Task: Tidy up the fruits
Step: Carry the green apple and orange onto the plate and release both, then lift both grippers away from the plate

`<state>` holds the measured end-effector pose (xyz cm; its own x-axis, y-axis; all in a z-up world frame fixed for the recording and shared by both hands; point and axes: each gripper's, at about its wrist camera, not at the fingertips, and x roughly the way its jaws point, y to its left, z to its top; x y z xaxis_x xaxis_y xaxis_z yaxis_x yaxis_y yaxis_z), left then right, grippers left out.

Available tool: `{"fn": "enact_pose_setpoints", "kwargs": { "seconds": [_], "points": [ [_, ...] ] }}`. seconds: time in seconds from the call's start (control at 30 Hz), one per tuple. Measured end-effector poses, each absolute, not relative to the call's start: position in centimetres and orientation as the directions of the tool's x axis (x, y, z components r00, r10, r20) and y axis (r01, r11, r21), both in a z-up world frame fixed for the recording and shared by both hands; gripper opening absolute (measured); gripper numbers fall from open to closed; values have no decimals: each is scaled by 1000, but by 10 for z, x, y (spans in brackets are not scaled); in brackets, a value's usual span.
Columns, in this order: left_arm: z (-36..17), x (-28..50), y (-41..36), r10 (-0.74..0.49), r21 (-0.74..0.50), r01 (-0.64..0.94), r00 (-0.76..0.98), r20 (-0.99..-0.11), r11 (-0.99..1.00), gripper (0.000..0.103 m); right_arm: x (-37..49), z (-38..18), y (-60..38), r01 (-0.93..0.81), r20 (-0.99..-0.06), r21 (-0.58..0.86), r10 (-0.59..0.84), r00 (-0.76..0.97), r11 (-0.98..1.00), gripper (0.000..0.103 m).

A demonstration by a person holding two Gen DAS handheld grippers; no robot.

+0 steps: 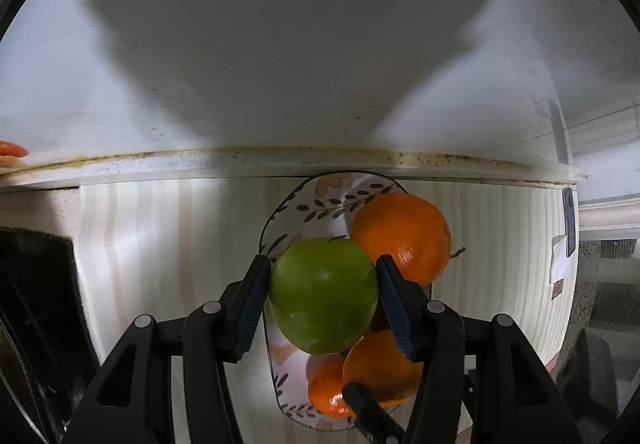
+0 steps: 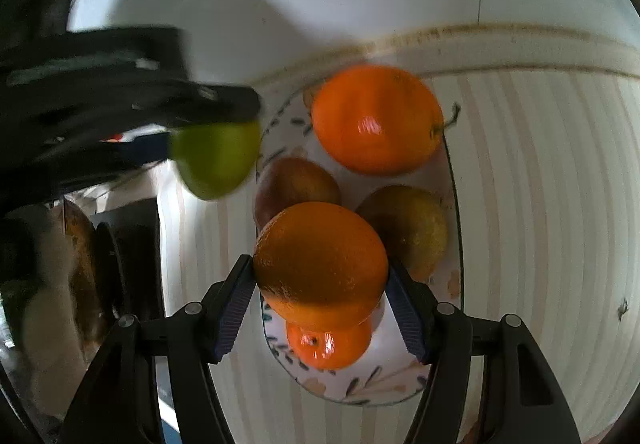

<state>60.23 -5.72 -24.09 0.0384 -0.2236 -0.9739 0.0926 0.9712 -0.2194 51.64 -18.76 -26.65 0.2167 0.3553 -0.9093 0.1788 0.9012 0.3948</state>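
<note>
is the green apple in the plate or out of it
Out: the left gripper holds the green apple clamped between its fingers, lifted above the plate.

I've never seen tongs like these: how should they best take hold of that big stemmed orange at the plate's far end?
Grip the big orange across its round middle, coming from above; its stem pokes sideways and the plate rim crowds its sides.

1. A striped cream tablecloth (image 1: 160, 244) is covering the lower frame.
2. A stained pale ledge (image 1: 320, 160) is running across mid-frame.
3. A white wall (image 1: 400, 24) is filling the top, carrying a broad shadow.
</note>
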Motion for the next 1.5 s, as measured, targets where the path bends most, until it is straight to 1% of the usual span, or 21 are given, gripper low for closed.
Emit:
{"fn": "enact_pose_setpoints", "kwargs": {
  "seconds": [0.23, 0.37, 0.4, 0.43, 0.47, 0.53, 0.6, 0.7, 0.77, 1.0, 1.13, 1.33, 1.5],
  "points": [
    [-253, 612, -66, -207, -203, 115, 19, -978, 972, 52, 523, -267, -182, 183, -915, 384, 345, 210, 905, 69],
    [-254, 615, -72, -189, -185, 163, 6, -982, 969, 54, 521, -271, -175, 180, -919, 376, 341, 197, 909, 69],
    [-253, 616, -72, -194, -190, 169, 6, -981, 967, 64, 521, -271, -175, 179, -919, 374, 339, 198, 910, 69],
    [-251, 617, -72, -191, -187, 172, 9, -982, 967, 76, 521, -272, -174, 181, -917, 381, 346, 197, 907, 71],
    [-249, 618, -72, -193, -187, 179, 15, -981, 966, 80, 521, -273, -173, 187, -916, 388, 354, 190, 902, 78],
    [-246, 619, -72, -202, -195, 184, 19, -979, 963, 80, 524, -276, -166, 199, -913, 396, 360, 192, 897, 83],
    [-241, 620, -71, -197, -189, 189, 26, -980, 964, 80, 525, -275, -165, 203, -917, 385, 348, 195, 900, 83],
    [-233, 618, -70, -186, -174, 190, 43, -982, 966, 80, 522, -273, -170, 211, -920, 378, 339, 197, 902, 88],
    [-226, 614, -66, -168, -153, 192, 64, -984, 969, 80, 520, -268, -172, 220, -928, 354, 313, 202, 909, 96],
    [-196, 575, -44, -88, -60, 169, 164, -982, 984, 80, 506, -245, -190, 213, -961, 225, 181, 210, 951, 98],
    [-187, 542, -33, -78, -51, 138, 204, -976, 989, 80, 489, -230, -199, 202, -967, 161, 113, 230, 966, 98],
    [-175, 486, -18, -86, -67, 81, 259, -962, 994, 80, 455, -210, -209, 192, -960, 130, 76, 268, 973, 98],
    [-154, 441, -18, -55, -29, 83, 333, -941, 996, 80, 425, -193, -213, 177, -949, 123, 64, 309, 976, 98]
  ]
}}
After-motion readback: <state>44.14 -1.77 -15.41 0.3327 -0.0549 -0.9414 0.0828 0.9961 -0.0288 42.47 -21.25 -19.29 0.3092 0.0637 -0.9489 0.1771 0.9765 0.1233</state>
